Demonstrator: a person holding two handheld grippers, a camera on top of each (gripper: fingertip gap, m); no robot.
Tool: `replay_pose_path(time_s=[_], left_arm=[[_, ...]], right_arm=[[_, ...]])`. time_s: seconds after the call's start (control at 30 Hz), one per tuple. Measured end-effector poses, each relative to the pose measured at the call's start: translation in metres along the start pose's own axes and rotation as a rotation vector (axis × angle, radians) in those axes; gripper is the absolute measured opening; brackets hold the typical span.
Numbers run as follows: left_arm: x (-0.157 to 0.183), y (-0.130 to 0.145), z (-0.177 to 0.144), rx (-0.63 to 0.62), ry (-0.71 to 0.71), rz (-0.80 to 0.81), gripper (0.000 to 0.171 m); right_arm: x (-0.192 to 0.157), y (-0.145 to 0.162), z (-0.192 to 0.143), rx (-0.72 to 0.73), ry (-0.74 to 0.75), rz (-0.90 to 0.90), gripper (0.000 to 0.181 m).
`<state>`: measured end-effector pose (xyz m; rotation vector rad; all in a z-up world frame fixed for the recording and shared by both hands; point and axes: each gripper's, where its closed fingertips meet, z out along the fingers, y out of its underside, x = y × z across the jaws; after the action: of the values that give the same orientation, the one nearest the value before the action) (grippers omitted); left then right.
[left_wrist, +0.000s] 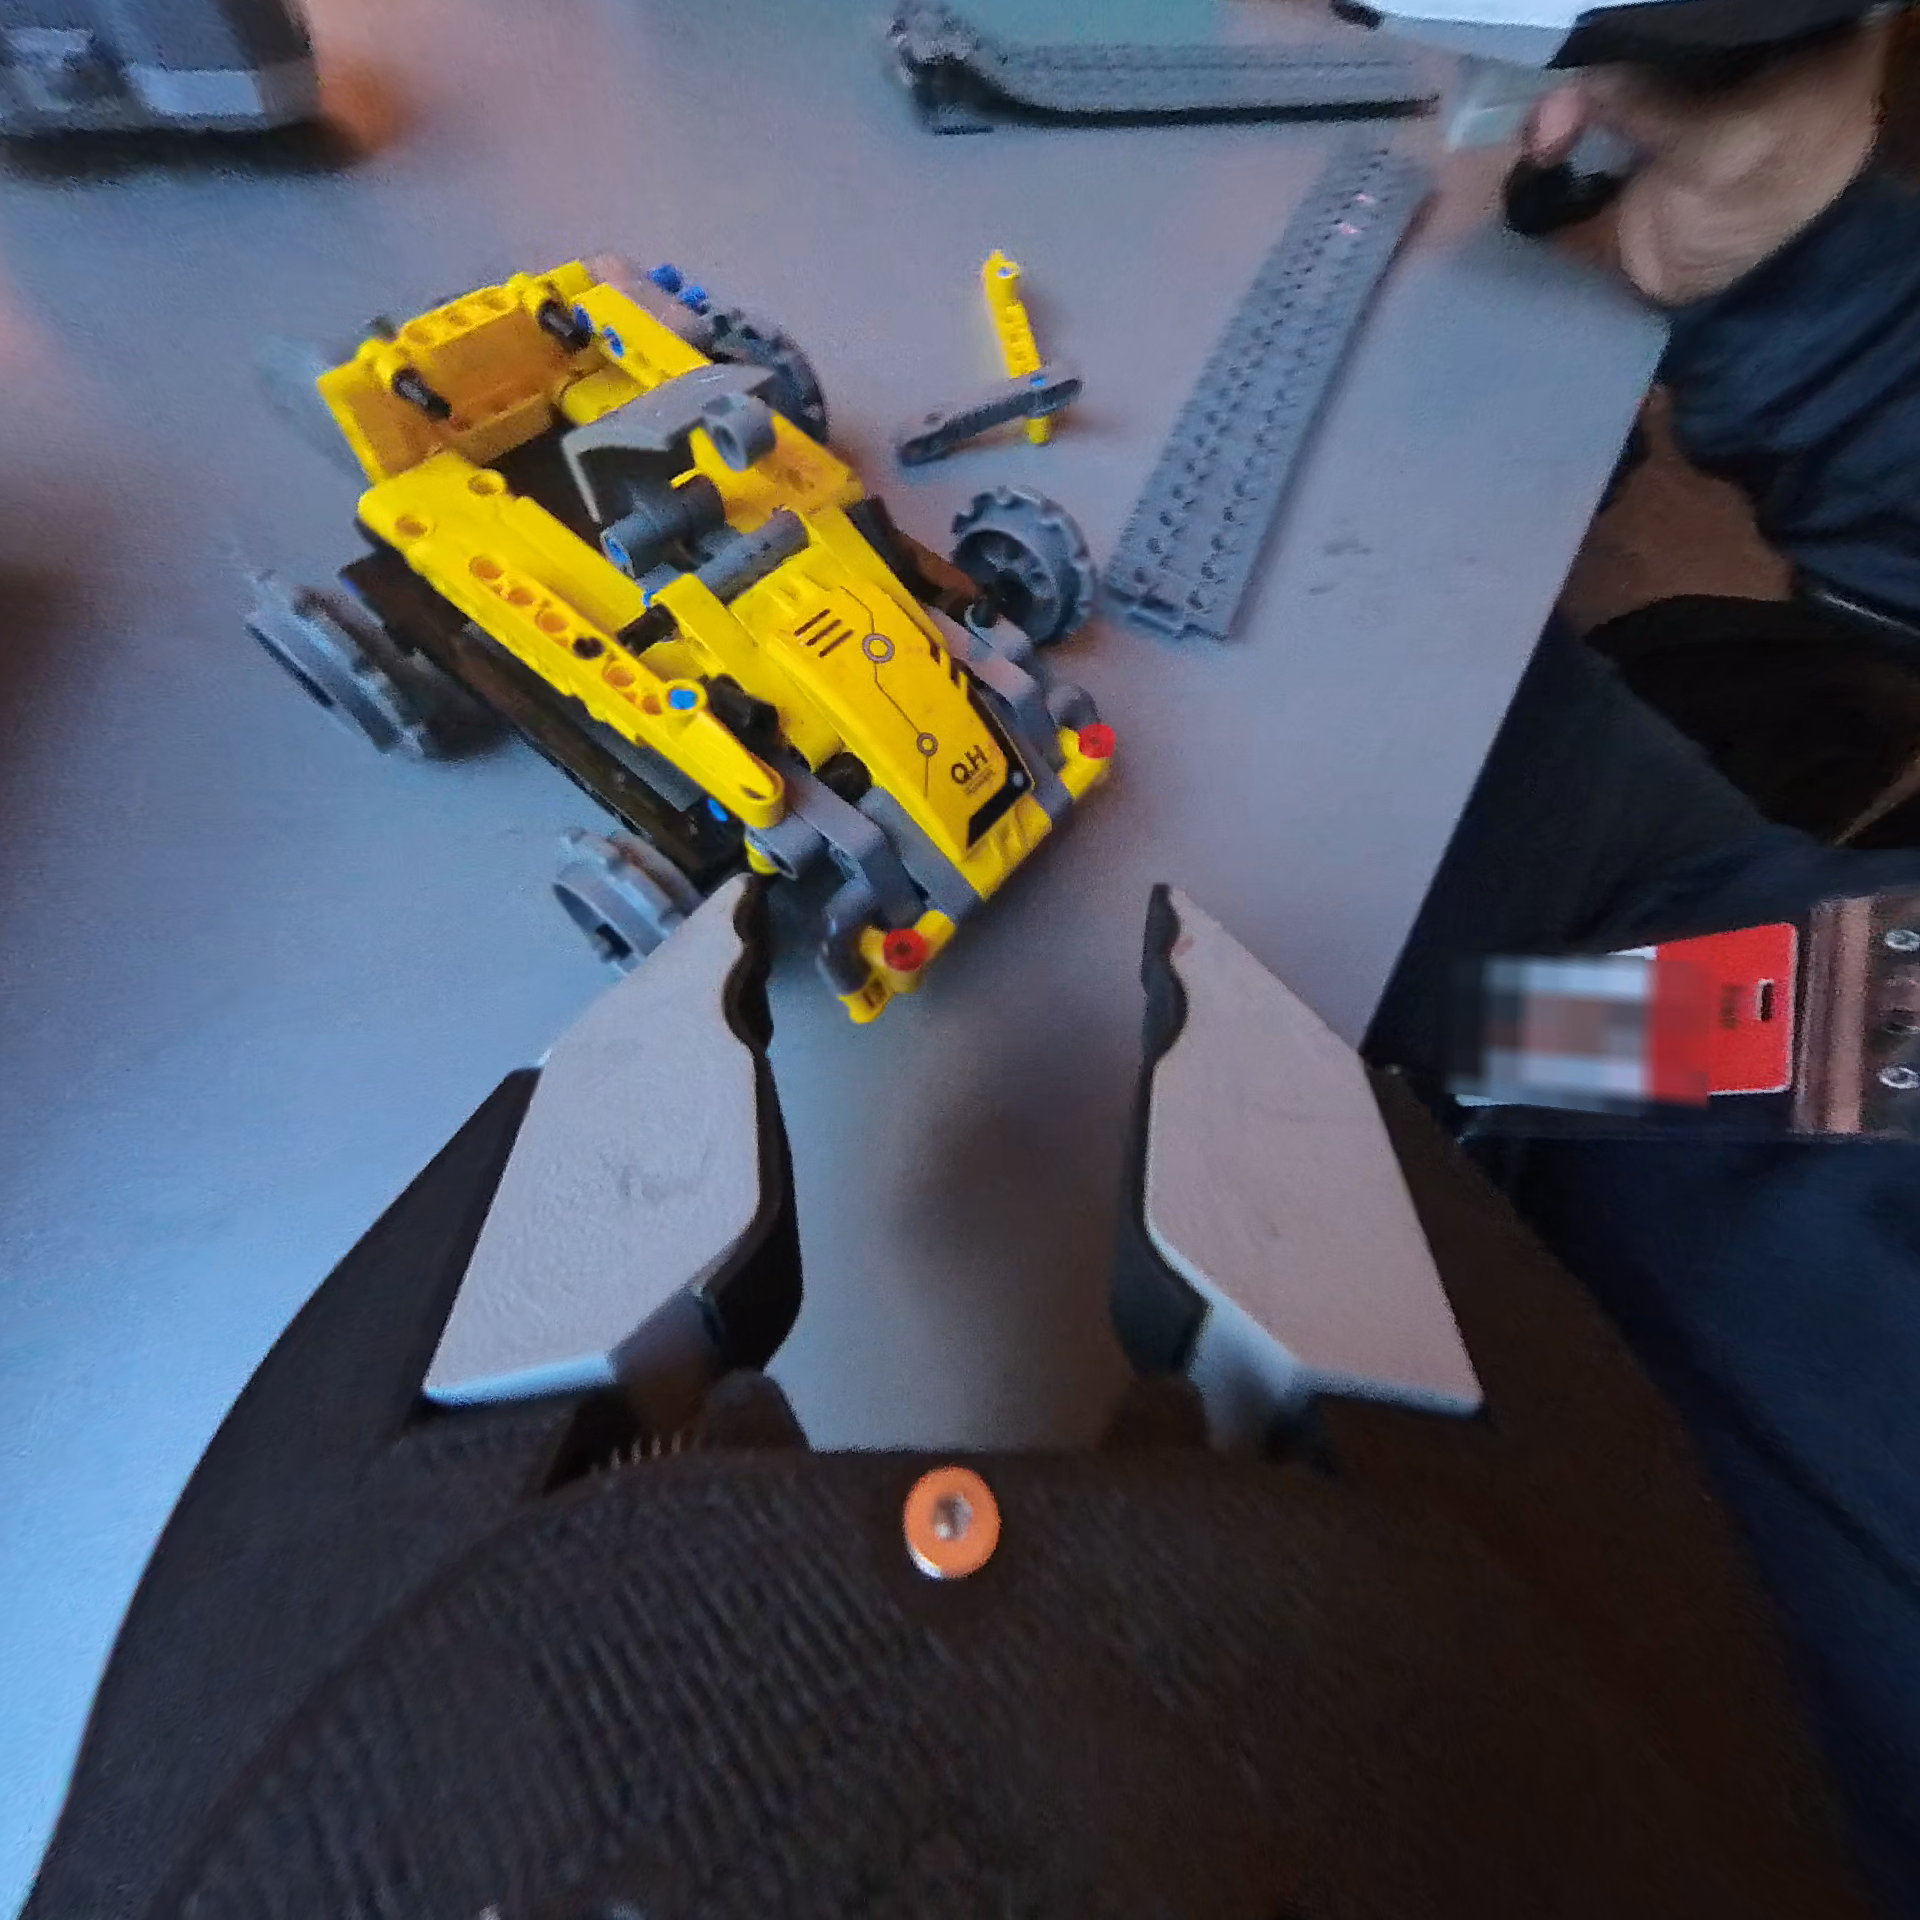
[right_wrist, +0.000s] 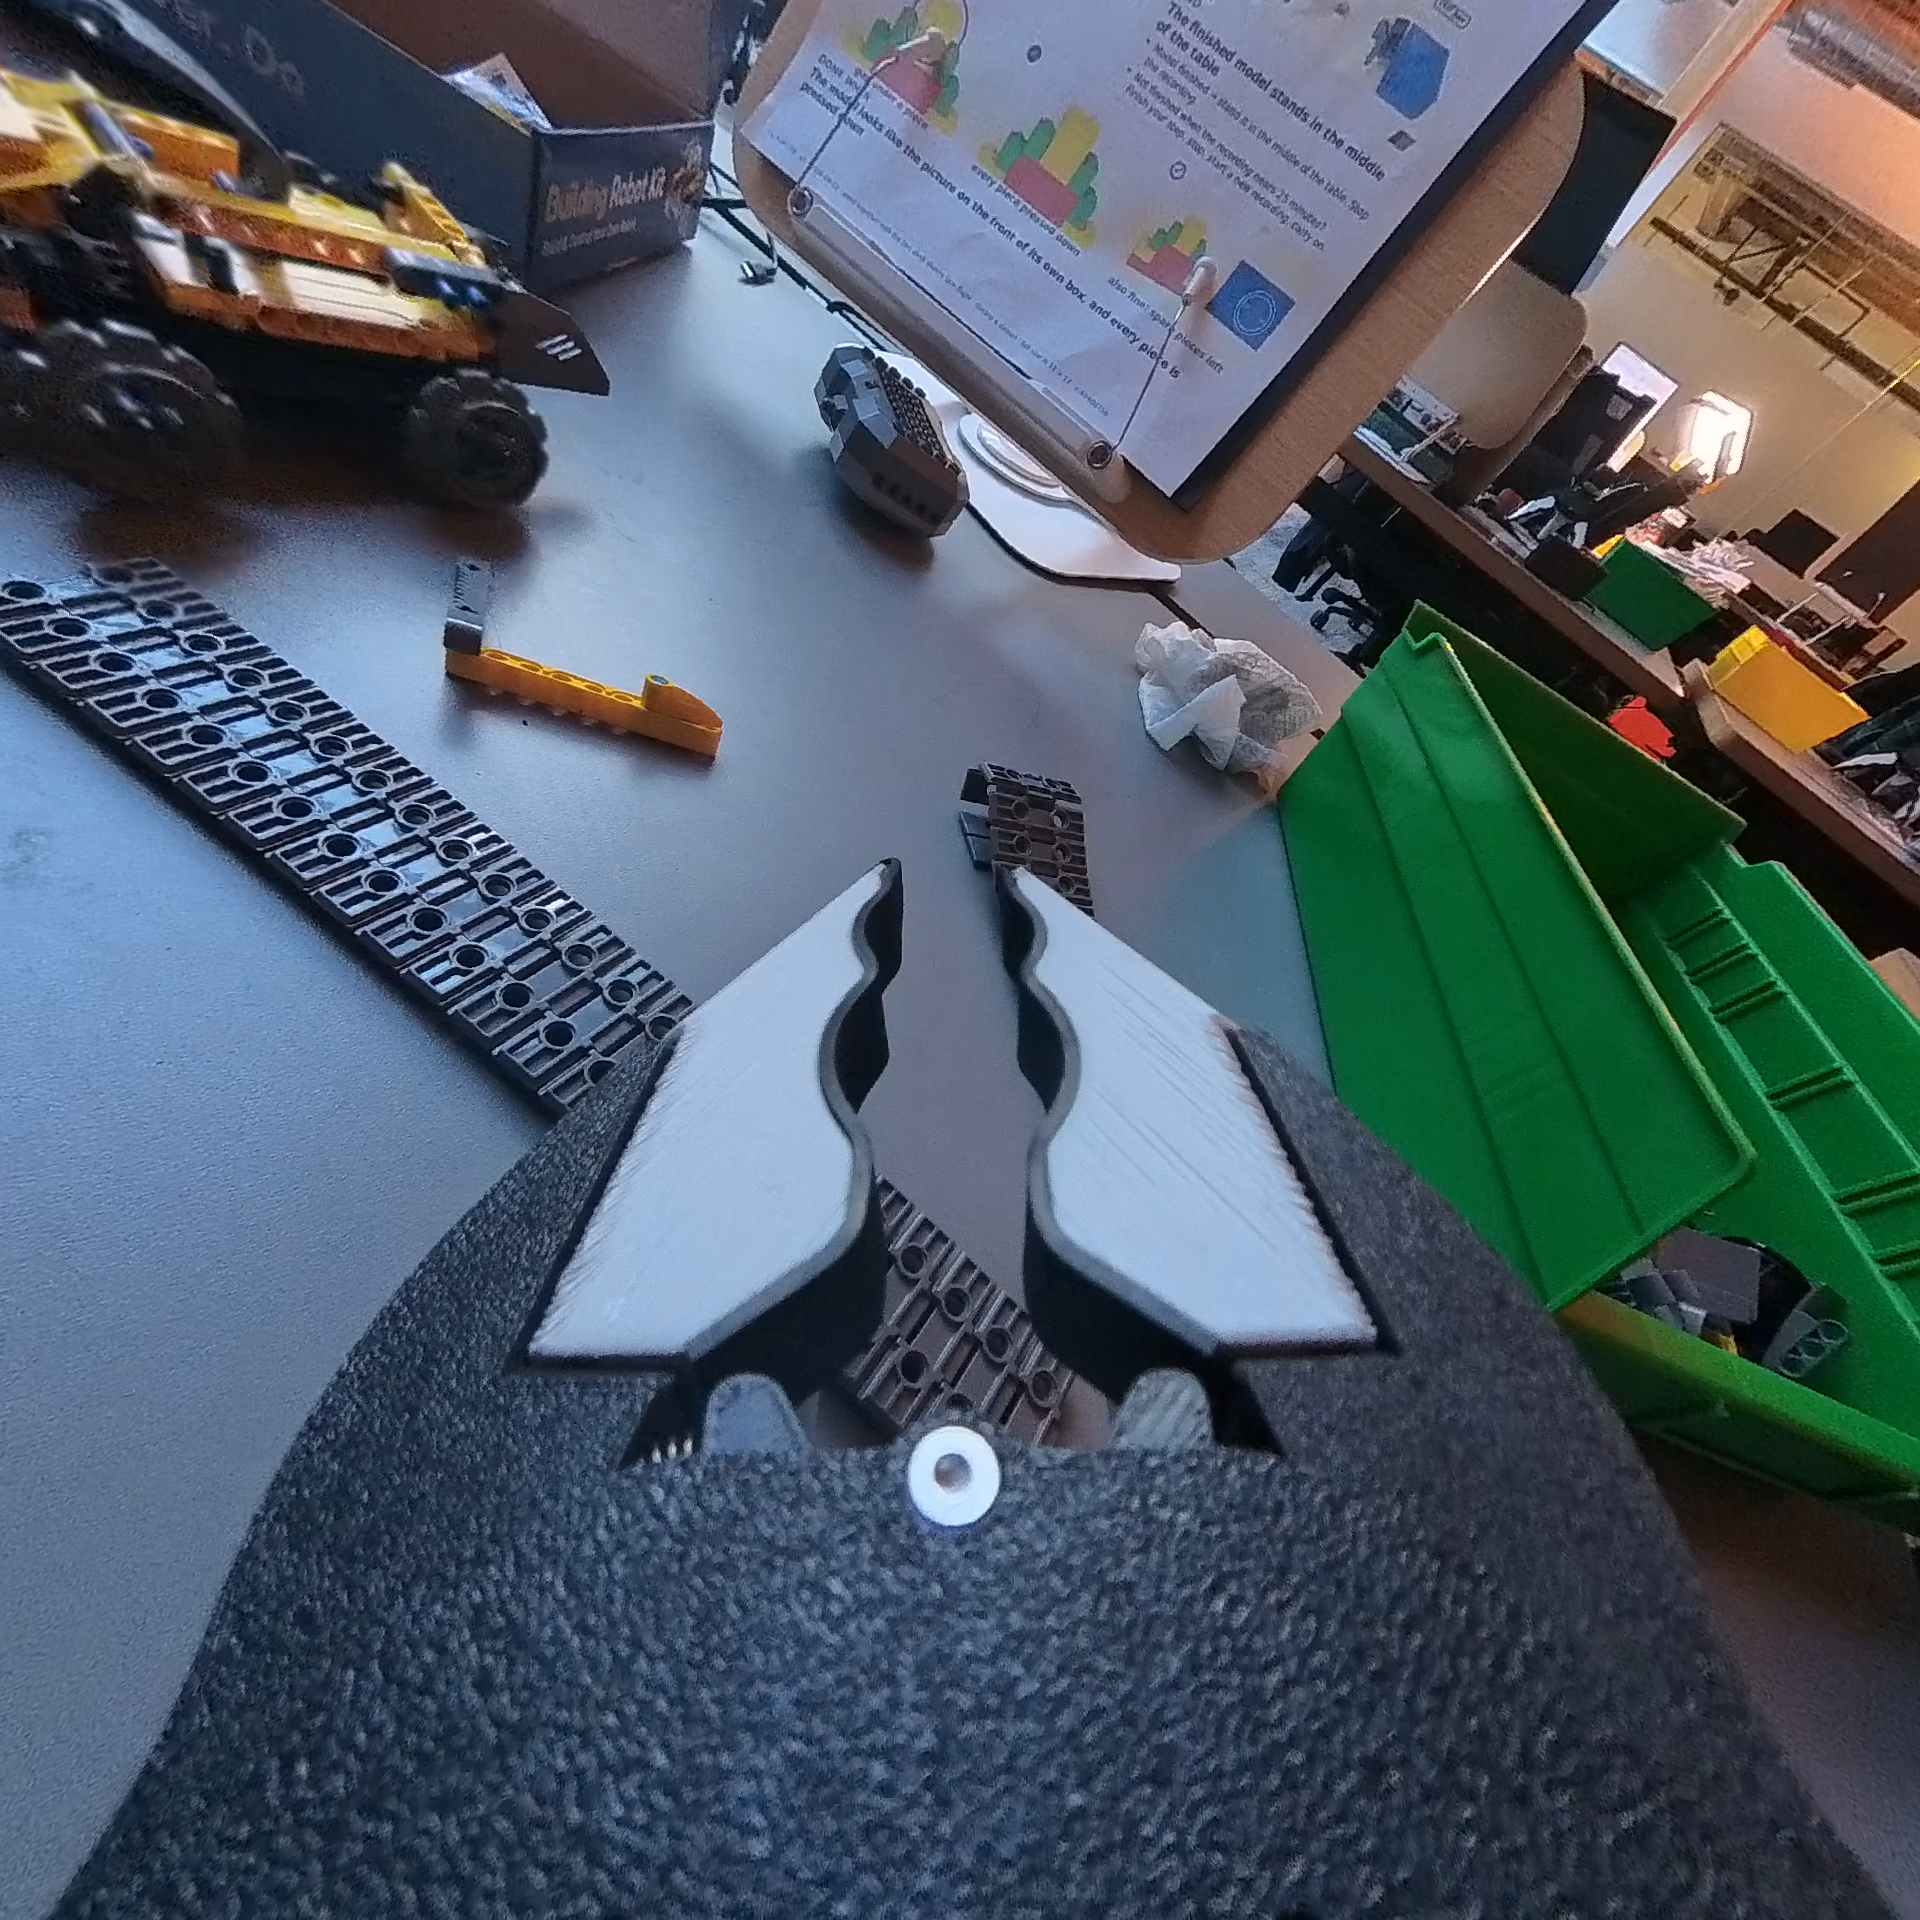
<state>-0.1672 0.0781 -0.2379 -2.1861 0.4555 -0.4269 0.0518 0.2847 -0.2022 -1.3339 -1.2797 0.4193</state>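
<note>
The toy car (left_wrist: 686, 623), built of yellow and grey bricks, stands on the grey table (left_wrist: 208, 1039) just ahead of the left gripper (left_wrist: 951, 914), its nose with two red studs pointing toward the fingertips. The left gripper is spread wide and holds nothing; its left finger (left_wrist: 634, 1122) ends close against the car's front corner and a grey wheel (left_wrist: 613, 904), though contact cannot be told, and the right finger stands apart over bare table. Beyond the right fingertip lie a loose grey wheel (left_wrist: 1023, 566), a long grey track strip (left_wrist: 1257, 405), and a yellow beam (left_wrist: 1013, 332) crossing a dark grey beam (left_wrist: 987, 410).

In the right wrist view, the right gripper (right_wrist: 951, 883) is partly open with a narrow gap at the tips, gripping nothing. A short brown track piece (right_wrist: 1023, 821) lies just past the right fingertip; the finger hides its near end, so whether they touch cannot be told. The long track strip (right_wrist: 312, 831) runs from the far left down under the fingers. Ahead to the left lies the yellow beam (right_wrist: 592, 707), farther off the car (right_wrist: 229, 281). A crumpled tissue (right_wrist: 1216, 696) sits ahead to the right, and a green bin (right_wrist: 1558, 1039) stands right of the fingers.
</note>
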Motion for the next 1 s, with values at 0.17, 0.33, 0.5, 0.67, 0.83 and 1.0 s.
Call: replay_pose_path(time_s=[0.17,0.33,0.5,0.67,0.83,1.0], left_arm=[[-0.005,-0.002,-0.008,0.024,-0.058,0.052,0.062],[-0.014,-0.005,-0.017,0.069,-0.119,0.064,0.048],[-0.016,-0.007,-0.026,0.112,-0.18,0.129,0.0],[-0.021,-0.002,-0.024,0.136,-0.185,0.063,0.026],[-0.028,-0.003,-0.027,0.141,-0.208,0.06,0.001],[-0.038,-0.01,-0.026,0.149,-0.238,0.045,0.0]], right_arm=[[-0.001,-0.001,-0.001,0.008,-0.004,0.001,0.016],[-0.002,-0.002,-0.001,0.015,-0.008,0.002,0.016],[-0.002,-0.003,-0.001,0.02,0.0,-0.013,0.0],[0.003,-0.006,-0.004,0.045,0.016,0.002,0.0],[0.005,-0.007,-0.005,0.057,0.008,0.039,0.0],[0.003,-0.005,-0.003,0.042,-0.007,0.04,0.0]])
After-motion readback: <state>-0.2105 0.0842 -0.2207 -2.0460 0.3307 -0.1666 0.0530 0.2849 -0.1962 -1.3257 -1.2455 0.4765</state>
